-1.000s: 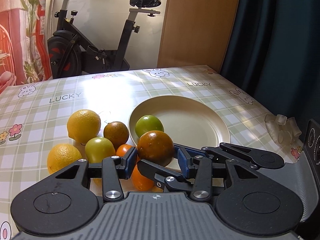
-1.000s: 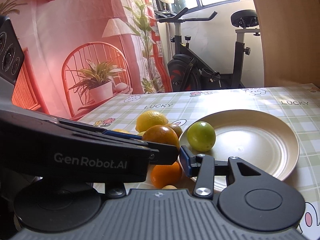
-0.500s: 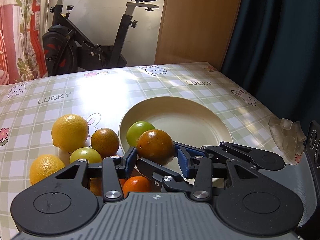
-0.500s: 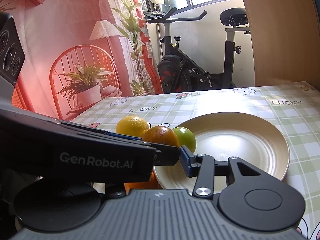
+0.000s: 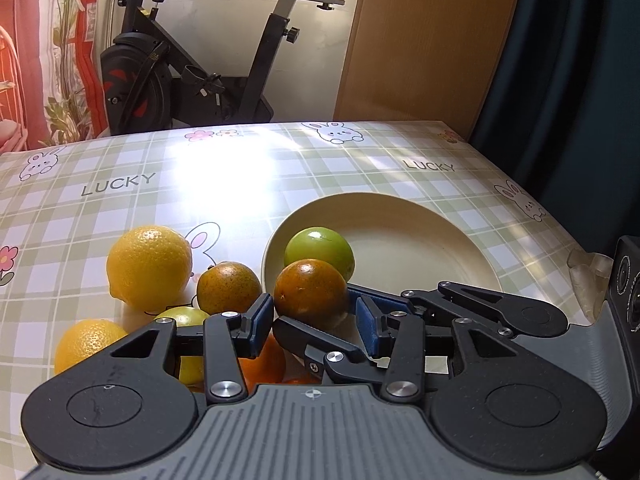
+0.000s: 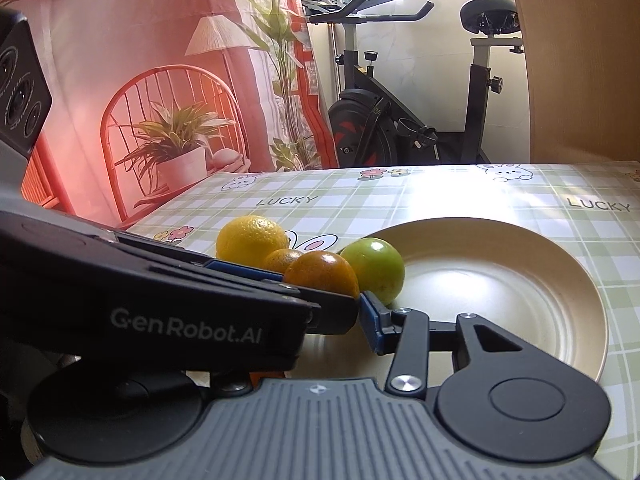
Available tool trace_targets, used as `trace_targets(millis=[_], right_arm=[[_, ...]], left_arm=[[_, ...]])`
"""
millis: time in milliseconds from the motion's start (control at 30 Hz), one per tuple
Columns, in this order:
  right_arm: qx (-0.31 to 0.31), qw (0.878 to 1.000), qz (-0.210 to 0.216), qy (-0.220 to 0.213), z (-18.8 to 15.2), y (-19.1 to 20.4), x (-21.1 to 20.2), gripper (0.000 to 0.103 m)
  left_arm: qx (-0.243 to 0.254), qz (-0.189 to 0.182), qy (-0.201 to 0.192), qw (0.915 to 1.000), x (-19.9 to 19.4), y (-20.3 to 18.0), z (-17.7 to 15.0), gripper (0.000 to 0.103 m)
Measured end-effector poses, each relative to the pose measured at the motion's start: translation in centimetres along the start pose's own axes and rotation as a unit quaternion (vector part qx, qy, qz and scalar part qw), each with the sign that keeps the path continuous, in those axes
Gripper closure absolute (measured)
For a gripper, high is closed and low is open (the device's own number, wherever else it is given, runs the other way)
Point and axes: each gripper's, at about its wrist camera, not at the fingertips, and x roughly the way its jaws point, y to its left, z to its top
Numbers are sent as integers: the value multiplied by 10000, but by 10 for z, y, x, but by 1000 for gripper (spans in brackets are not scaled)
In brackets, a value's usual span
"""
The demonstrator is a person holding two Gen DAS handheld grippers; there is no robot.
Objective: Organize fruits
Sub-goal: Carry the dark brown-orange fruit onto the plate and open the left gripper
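Two hand-held grippers meet around one dark orange (image 5: 310,294) at the near rim of the plate (image 5: 424,220).
Left hand-held gripper (image 5: 314,322) stands partly open, its blue pads flanking the orange; right hand-held gripper (image 6: 362,314) crosses in from the side, and whether its pads press the fruit I cannot tell. Green lime (image 5: 319,254) lies in the plate just behind. Lemon (image 5: 149,266) and speckled orange (image 5: 228,288) sit on the desk (image 5: 120,200) beside it.

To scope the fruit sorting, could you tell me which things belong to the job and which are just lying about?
Job: held dark orange, green fruit, plate, lemon, speckled orange, yellow orange.
Lying about: exercise bike, clear plastic.
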Motion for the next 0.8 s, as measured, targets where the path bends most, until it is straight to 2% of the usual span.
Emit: trace_targets(millis=[200, 300, 467, 667, 800], right_arm=[[334, 9993, 42, 159, 4, -11, 13, 57], [542, 9983, -122, 183, 4, -17, 14, 57], [551, 9982, -185, 162, 4, -17, 12, 57], [612, 9978, -186, 154, 4, -17, 13, 56], [641, 9977, -196, 80, 3, -18, 8, 55]], left_arm=[[-105, -117, -11, 9999, 7, 1, 4, 56], [-144, -135, -27, 9998, 10, 0, 4, 56], [-186, -157, -110, 9996, 5, 1, 0, 55], [-609, -219, -327, 9974, -18, 17, -7, 54], [-917, -140, -654, 9935, -42, 35, -16, 54]])
